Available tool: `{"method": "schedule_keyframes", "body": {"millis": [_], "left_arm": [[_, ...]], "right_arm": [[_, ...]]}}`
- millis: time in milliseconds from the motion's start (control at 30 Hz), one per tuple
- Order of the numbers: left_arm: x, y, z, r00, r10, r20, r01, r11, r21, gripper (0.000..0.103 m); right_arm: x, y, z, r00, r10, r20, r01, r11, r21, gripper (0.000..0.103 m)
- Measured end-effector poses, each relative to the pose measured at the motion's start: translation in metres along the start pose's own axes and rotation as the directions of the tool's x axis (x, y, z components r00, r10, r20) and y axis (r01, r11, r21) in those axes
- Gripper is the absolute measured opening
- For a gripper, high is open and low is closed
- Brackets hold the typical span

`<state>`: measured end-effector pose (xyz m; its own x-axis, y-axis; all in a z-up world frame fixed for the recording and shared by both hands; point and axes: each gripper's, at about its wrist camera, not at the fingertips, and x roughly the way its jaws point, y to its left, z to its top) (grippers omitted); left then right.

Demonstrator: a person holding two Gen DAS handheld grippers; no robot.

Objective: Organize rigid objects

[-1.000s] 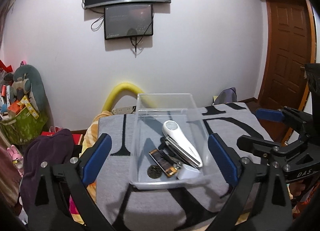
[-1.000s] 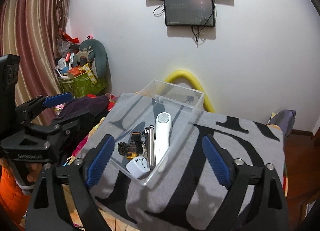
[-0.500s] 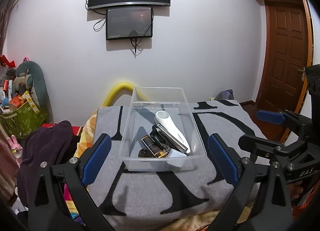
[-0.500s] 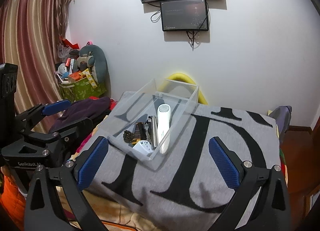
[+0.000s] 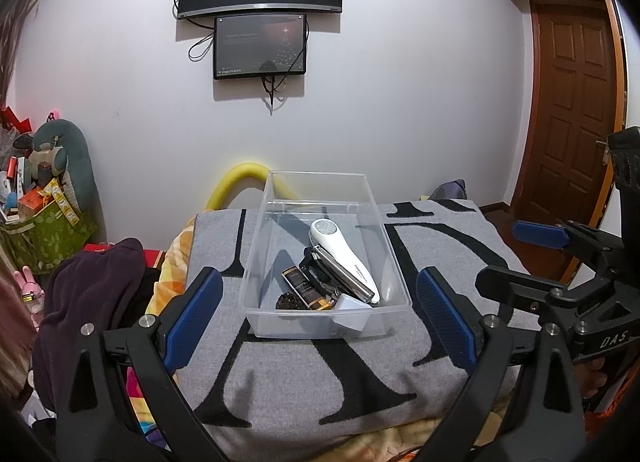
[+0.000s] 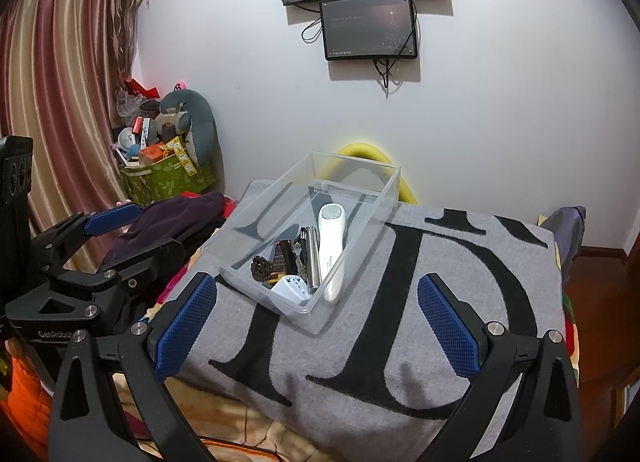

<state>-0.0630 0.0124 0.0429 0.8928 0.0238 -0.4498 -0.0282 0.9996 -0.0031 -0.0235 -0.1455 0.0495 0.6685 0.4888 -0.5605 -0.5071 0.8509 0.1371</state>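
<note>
Clear plastic forms the bin point(image 5: 326, 314) that sits on a grey blanket point(image 5: 340, 374) with big black letters; what carries the blanket is covered, so its kind cannot be told. The bin's near wall blurs the things behind it. Inside, all crowded toward the near end, lie a white handheld device point(image 5: 340, 254) with a round grille, a silver cylinder point(image 5: 344, 274) touching its left side, a dark tube with a gold end point(image 5: 306, 288), a small dark knobbly lump point(image 5: 289, 301) whose nature is hard to make out, and a white plug adapter point(image 6: 291, 287) in the near corner. A black item under the cylinder is mostly hidden. The far half of the bin holds nothing.

The left tool point(image 5: 318, 318) hangs short of the bin's near wall, its blue pads spread wide with nothing between them but blanket and bin beyond. The right tool point(image 6: 316, 322) sits to the right of the bin, its jaws having just been opening, now spread wide and gripping nothing. Each tool's lower frame is cut off by the picture edge.

Behind the bin a yellow foam tube point(image 5: 244, 182) arches, partly hidden by it. Left of the bin a dark purple cloth point(image 5: 92, 302) lies heaped.
</note>
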Motion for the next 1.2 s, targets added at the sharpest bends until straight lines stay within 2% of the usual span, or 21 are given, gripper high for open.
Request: {"method": "schedule_keyframes", "body": {"millis": [600,1200], "left_arm": [[0.0009,-0.0056,0.0005,1.000,-0.023,0.004,0.023,1.000,0.001,0.099],[0.0013,-0.0043,0.0001,1.000,-0.017,-0.006,0.017,1.000,-0.017,0.099]], "right_arm": [[-0.0005,0.0019,-0.0006,1.000,0.002,-0.001,-0.002,1.000,-0.003,0.101],[0.0022,0.0035,-0.0004,1.000,0.010,-0.001,-0.010,1.000,0.004,0.101]]}}
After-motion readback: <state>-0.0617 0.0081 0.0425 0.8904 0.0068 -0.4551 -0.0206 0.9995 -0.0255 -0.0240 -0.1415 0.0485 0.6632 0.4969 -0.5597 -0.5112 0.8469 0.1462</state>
